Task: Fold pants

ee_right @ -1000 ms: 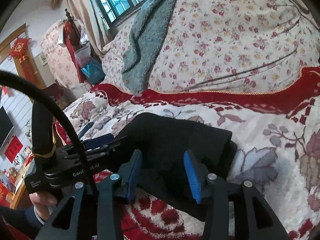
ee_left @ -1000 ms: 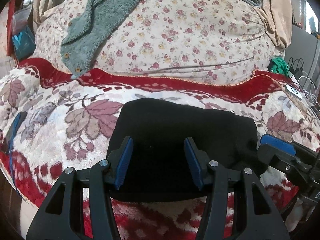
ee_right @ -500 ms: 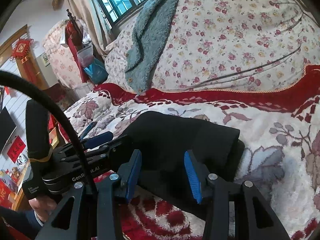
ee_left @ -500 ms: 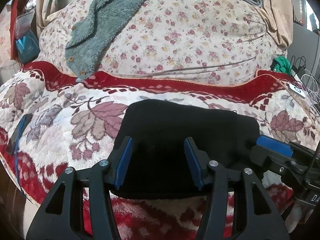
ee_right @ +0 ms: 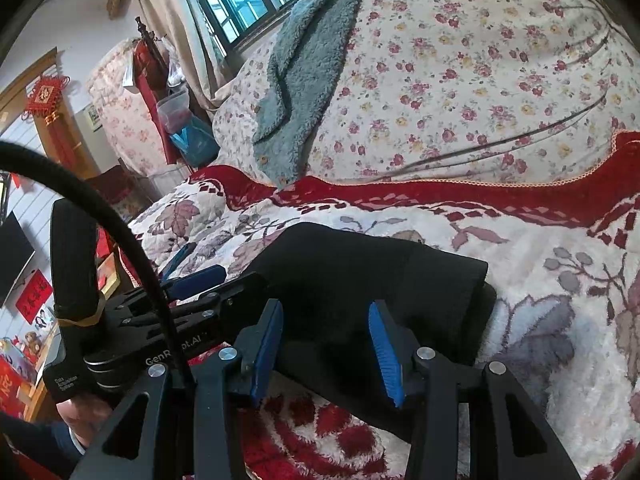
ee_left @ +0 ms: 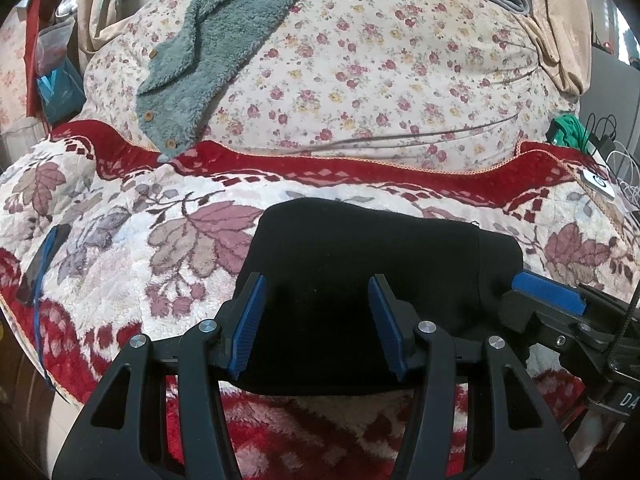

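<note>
1 black folded pants (ee_left: 360, 280) on blanket (ee_left: 120, 248), just ahead of both grippers. L gripper (ee_left: 316, 320) spread, holds nothing; R gripper (ee_right: 326, 350) spread too, nothing pinched.

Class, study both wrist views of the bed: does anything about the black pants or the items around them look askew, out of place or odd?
Little stands out. The black pants lie as a compact folded bundle on the leaf-patterned blanket, though a lower layer pokes out at the right end. A dark phone-like object sits near the blanket's left edge.
</note>
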A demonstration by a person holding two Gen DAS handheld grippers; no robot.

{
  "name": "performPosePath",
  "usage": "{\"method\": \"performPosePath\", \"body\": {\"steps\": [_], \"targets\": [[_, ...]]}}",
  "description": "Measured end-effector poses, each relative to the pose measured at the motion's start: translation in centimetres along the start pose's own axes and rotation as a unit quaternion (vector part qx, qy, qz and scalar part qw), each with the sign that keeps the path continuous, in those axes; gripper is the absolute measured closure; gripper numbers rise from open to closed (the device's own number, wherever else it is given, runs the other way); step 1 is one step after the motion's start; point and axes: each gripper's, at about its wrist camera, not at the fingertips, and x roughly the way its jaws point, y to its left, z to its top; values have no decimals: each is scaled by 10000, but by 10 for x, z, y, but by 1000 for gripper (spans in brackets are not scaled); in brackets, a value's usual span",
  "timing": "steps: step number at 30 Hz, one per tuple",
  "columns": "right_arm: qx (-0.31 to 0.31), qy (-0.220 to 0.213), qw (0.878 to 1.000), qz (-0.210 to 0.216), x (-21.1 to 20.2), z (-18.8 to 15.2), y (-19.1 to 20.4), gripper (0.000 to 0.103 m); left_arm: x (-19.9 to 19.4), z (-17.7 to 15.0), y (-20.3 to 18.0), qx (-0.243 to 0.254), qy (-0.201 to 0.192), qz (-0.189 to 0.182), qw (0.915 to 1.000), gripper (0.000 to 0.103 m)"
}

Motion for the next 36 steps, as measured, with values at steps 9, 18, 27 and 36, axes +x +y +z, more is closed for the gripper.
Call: {"method": "performPosePath", "body": {"steps": [9, 18, 27, 36], "targets": [[17, 18, 10000, -29, 4, 0, -1, 60, 0, -1, 1, -7, 9, -16, 10000, 51], [40, 103, 9999, -43, 8, -2, -4, 57, 1, -2, 2, -25, 34, -28, 10000, 51], [41, 112, 9999, -35, 9, -2, -3, 57, 1, -2, 2, -29, 42, -35, 10000, 51], [40, 133, 9999, -31, 9, -1, -4, 57, 2, -2, 3, -30, 46, -43, 10000, 51]]}}
